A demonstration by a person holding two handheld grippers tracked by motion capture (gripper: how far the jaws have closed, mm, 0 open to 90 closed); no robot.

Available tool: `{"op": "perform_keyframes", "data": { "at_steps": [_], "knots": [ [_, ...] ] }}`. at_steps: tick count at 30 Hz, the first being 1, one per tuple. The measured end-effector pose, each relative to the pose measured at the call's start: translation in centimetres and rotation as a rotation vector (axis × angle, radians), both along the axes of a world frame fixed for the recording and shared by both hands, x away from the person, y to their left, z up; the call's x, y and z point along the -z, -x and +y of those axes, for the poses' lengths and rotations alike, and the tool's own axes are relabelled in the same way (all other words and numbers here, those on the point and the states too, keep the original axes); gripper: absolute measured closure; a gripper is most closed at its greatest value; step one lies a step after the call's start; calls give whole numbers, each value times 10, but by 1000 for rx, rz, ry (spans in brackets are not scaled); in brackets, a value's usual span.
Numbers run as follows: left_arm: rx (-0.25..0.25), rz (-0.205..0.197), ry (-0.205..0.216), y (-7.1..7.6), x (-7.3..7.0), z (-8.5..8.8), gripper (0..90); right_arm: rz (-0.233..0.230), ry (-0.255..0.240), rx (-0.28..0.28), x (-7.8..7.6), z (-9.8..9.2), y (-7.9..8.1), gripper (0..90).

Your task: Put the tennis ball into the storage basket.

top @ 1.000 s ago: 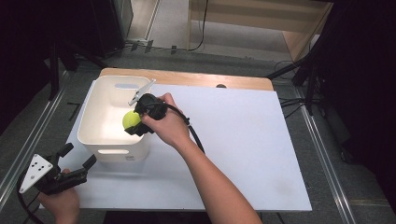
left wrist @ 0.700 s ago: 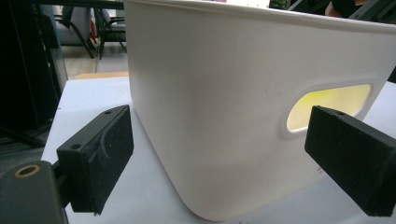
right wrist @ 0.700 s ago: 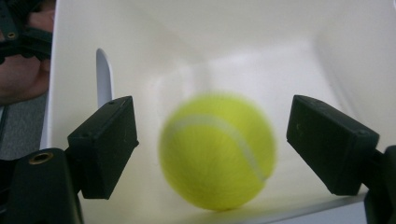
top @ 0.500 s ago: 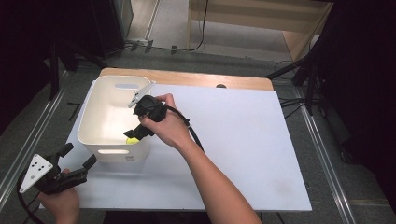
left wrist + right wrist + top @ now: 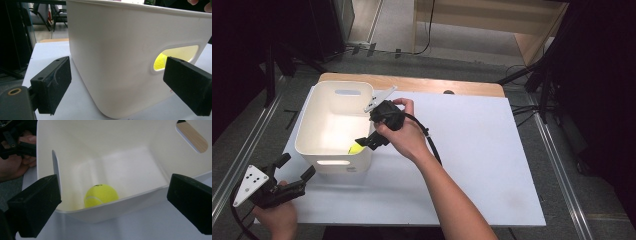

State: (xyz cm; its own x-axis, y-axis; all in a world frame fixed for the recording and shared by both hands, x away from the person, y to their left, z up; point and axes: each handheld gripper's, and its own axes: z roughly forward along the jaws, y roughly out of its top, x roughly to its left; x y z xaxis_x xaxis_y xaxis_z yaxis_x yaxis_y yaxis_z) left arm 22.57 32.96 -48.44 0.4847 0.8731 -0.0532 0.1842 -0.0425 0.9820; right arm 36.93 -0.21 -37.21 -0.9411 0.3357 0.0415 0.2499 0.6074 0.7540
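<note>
A yellow tennis ball (image 5: 355,148) (image 5: 101,195) lies on the floor of the white bin (image 5: 319,120), in its near right corner. Through the bin's handle slot the ball (image 5: 160,62) glows yellow in the left gripper view. My right gripper (image 5: 368,141) (image 5: 112,212) hangs over the bin's right rim (image 5: 120,203); its jaws have just been opening and stand wide with nothing between them. My left gripper (image 5: 294,170) (image 5: 125,82) rests open near the table's front left corner, facing the bin's front wall (image 5: 112,57).
The white tabletop (image 5: 482,150) stretches free to the right of the bin. A wooden strip (image 5: 432,85) runs along the table's far edge. A metal rail (image 5: 242,150) runs along the table's left side, with dark floor beyond.
The right gripper let go of the tennis ball, which dropped into the bin. Its jaws opened wide and the hand drew back a little to the right. The left gripper stayed put.
</note>
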Motion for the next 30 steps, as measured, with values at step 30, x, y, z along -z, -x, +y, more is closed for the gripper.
{"op": "perform_keyframes", "data": {
  "at_steps": [30],
  "knots": [
    [0,1,-10,0,0,-2,79,-7,-16,122,18,-56,9,0]
  ]
}}
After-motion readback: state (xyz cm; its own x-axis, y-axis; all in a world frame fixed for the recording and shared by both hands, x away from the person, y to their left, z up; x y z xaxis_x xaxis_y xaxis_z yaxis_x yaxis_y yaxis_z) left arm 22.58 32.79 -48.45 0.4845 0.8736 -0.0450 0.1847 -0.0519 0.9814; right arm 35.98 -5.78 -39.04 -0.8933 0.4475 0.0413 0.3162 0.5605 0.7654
